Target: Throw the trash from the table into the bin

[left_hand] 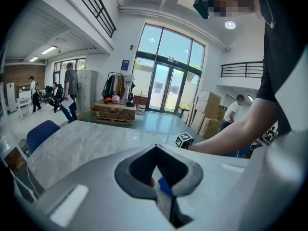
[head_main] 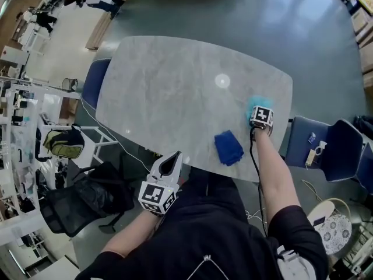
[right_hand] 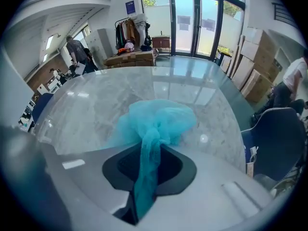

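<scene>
Nearest, at the near edge of the table — left gripper, jaws pressed together, nothing between them. Just beyond, a crumpled blue cloth lying on the tabletop, untouched. Farther right, near the edge: right gripper pinching a bunched teal net resting on the top. Looks like the pick-up step, grip made. Calls next for lifting clear and carrying to the bin — not clearly visible, possibly the dark bag on the floor at left.

A blue chair stands on the grey floor, cardboard boxes and a clothes rack near glass doors.
</scene>
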### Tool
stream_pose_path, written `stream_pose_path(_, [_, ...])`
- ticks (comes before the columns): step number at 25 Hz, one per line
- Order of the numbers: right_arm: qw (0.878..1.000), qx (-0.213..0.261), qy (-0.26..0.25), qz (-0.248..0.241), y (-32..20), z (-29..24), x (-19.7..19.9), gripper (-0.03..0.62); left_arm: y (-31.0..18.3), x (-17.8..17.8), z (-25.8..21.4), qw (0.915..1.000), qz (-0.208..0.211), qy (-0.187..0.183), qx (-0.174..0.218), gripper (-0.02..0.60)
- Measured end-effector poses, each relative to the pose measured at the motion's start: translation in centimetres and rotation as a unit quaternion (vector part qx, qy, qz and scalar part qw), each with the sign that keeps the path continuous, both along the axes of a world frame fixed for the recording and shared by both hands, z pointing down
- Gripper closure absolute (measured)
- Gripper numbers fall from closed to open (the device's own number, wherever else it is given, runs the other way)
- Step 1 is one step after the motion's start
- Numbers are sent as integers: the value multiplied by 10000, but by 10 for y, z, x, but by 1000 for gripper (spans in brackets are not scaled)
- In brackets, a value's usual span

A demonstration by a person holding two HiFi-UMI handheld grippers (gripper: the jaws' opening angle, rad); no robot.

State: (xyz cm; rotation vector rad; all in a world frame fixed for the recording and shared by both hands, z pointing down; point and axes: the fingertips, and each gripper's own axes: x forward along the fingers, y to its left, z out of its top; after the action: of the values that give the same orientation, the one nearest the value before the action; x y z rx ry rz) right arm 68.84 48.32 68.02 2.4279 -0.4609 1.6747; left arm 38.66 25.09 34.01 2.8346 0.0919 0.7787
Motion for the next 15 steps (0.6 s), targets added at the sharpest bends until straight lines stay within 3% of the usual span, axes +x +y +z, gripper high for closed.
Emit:
stream_pose_path(2, [9997,-12,-145,-196,-3,3,-13,543,-3,2,-5,9999,44,70,75,580])
stream_pose_path(7, [9993,52,-89,-352,5,-6,-32,549,-11,3,-12,9998,10,155,139,580])
stream_pose_path(10, [9983,39,224,-543,14,-33,-44,549,-12,3,-17,9994,89,248,214,580])
stream_pose_path(15, [9893,949,827,-738,-9,-113,-65,549,-11,7,-29,9982,284,453,276,580])
